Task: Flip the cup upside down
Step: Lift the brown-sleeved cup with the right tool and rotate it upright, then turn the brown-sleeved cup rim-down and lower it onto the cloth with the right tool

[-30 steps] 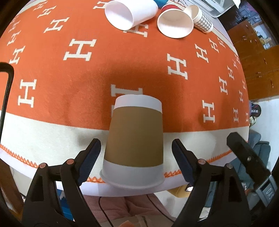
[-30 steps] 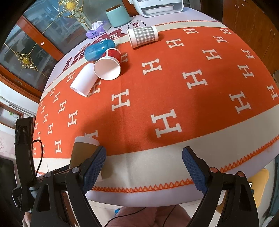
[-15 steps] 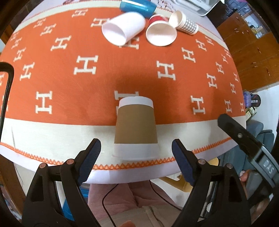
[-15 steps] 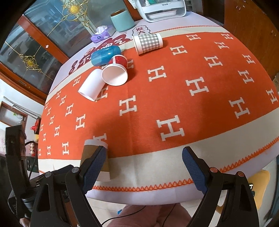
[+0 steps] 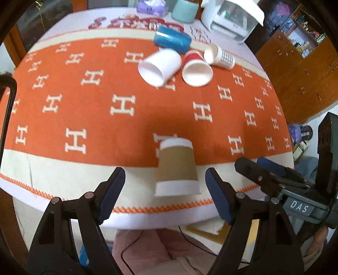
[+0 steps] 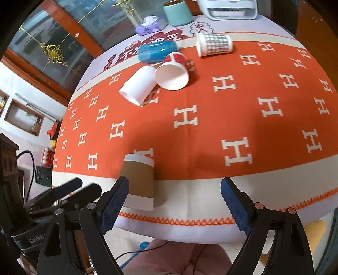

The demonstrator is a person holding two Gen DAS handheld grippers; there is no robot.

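A brown paper cup with white bands stands upside down, rim on the cloth, near the table's front edge; it also shows in the right wrist view. My left gripper is open and empty, just in front of the cup and apart from it. My right gripper is open and empty, to the right of the cup near the table edge. The right gripper's body shows at the right of the left wrist view.
An orange cloth with white H marks covers the table. At the far side lie a white cup, a red cup, a checked cup and a blue case. A teal canister and tissue box stand behind.
Both grippers have drawn back from the table and risen. The brown cup stays upside down and now lies farther from the left gripper's fingers.
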